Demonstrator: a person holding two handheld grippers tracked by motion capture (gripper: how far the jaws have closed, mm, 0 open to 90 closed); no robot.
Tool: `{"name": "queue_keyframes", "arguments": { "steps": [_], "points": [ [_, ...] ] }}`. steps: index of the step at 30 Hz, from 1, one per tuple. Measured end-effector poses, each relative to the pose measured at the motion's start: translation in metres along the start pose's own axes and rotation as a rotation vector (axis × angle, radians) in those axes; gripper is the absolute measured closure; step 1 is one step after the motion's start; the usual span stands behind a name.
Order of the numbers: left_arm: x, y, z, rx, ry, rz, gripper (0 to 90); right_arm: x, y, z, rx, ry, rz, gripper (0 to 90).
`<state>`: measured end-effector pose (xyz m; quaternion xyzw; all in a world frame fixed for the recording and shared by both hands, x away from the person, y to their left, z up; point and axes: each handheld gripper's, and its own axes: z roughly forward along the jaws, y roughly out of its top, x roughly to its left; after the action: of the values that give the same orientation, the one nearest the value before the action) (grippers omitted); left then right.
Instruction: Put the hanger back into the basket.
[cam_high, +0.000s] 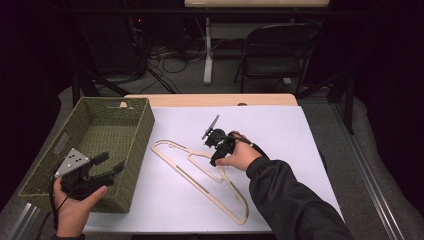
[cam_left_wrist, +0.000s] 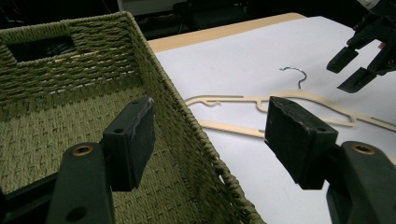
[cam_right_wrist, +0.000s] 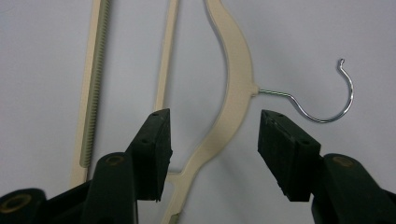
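While both grippers stood with jaws spread and nothing between them, the wooden hanger (cam_high: 200, 172) lay flat on the white sheet (cam_high: 280, 130) just right of the woven basket (cam_high: 127, 165), not touching it; basket was olive green, sat on the sheet's left edge, and its woven floor showed bare, with a handle slot in the far wall; left gripper (cam_high: 111, 163) was held in the left hand (cam_high: 75, 207) over the basket's near right corner, one jaw inside the basket wall and the other outside it in the left gripper view, jaws wide apart (cam_left_wrist: 210, 135); right gripper (cam_high: 214, 150) was held in the right hand (cam_high: 241, 159) right of the basket, over the hanger's neck; in the right gripper view its jaws were open (cam_right_wrist: 212, 154), straddling the hanger's curved shoulder (cam_right_wrist: 233, 70) from above; could not tell whether they touched it; metal hook (cam_right_wrist: 327, 93) lay flat on the sheet on the hanger's side away from the basket.
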<state>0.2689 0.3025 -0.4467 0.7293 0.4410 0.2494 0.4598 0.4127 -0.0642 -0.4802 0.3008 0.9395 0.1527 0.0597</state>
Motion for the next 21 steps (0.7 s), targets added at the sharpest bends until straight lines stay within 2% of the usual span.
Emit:
{"name": "queue_keyframes", "arguments": {
  "steps": [11,12,14,15,16,19,20,21],
  "points": [
    [0.0,0.0,0.0,0.001,0.0,0.0,33.3,0.007,0.004,0.015,0.033,0.022,-0.011,53.0],
    [0.0,0.0,0.0,0.002,0.0,0.0,33.3,0.009,0.006,0.016,0.069,0.017,-0.023,54.4],
    [0.0,0.0,0.0,0.003,0.0,0.0,33.3,0.01,0.006,0.018,0.056,0.004,-0.018,54.9],
    [0.0,0.0,0.0,0.003,0.0,-0.001,33.3,0.011,0.007,0.021,0.053,0.022,-0.021,55.4],
    [0.0,0.0,0.0,0.003,0.0,0.0,33.3,0.012,0.008,0.021,0.077,0.023,-0.02,55.9],
    [0.0,0.0,0.0,0.003,0.0,0.0,33.3,0.014,0.009,0.026,0.086,0.017,-0.032,57.2],
    [0.0,0.0,0.0,0.003,-0.001,0.0,33.3,0.015,0.009,0.031,0.068,0.041,-0.028,58.4],
    [0.0,0.0,0.0,0.003,-0.001,0.001,33.3,0.015,0.009,0.031,0.068,0.041,-0.028,58.4]
  ]
}}
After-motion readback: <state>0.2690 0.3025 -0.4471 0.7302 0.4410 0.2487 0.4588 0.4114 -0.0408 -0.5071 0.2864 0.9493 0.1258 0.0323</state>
